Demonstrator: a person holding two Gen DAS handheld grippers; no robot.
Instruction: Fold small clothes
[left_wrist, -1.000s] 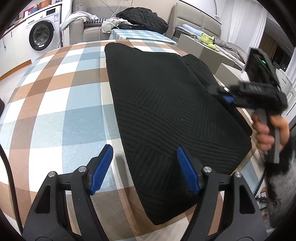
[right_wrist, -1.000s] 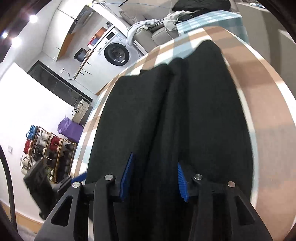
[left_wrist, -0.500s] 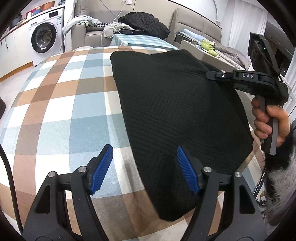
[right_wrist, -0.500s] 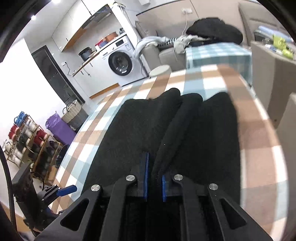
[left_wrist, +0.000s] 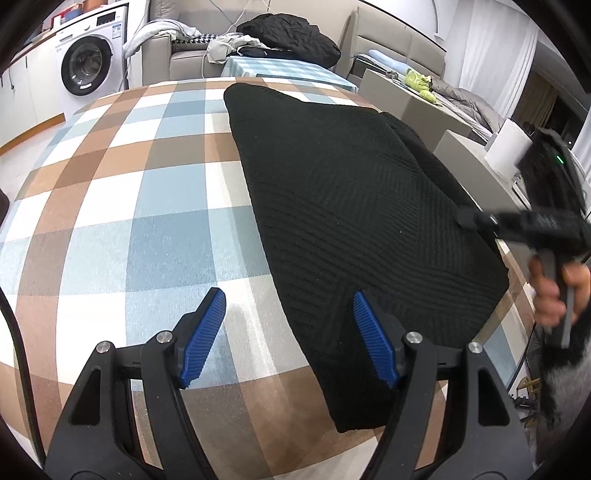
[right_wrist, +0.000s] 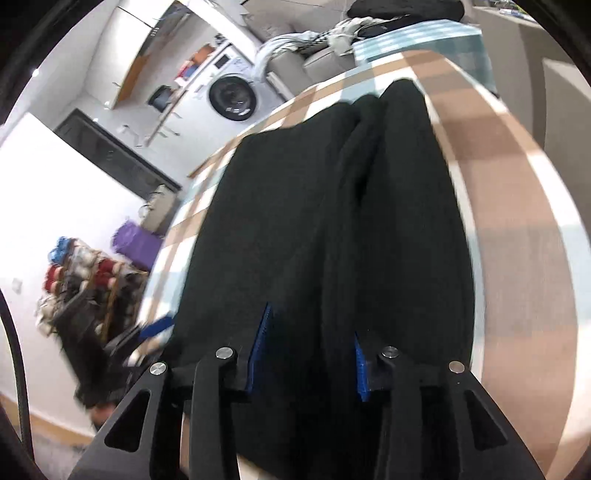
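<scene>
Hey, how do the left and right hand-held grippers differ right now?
The left hand-held gripper stands wide open at the black knit garment's near edge; the right hand-held gripper has a narrower gap, has just been opening, and straddles a raised fold. Both have blue ribbed pads and grip nothing.

Black ribbed knit garment (left_wrist: 354, 206), folded flat on checked tablecloth (left_wrist: 122, 221)

One black knitted garment (left_wrist: 354, 206) on one checked tablecloth (left_wrist: 122, 206). Two grippers: the left gripper (left_wrist: 288, 334) and the right gripper (right_wrist: 308, 350), each with two blue pads. One hand (left_wrist: 550, 291). One washing machine (left_wrist: 90, 61). One sofa (left_wrist: 177, 59), with one black jacket (left_wrist: 291, 31). One shoe rack (right_wrist: 85, 280). One purple bag (right_wrist: 135, 245).
</scene>
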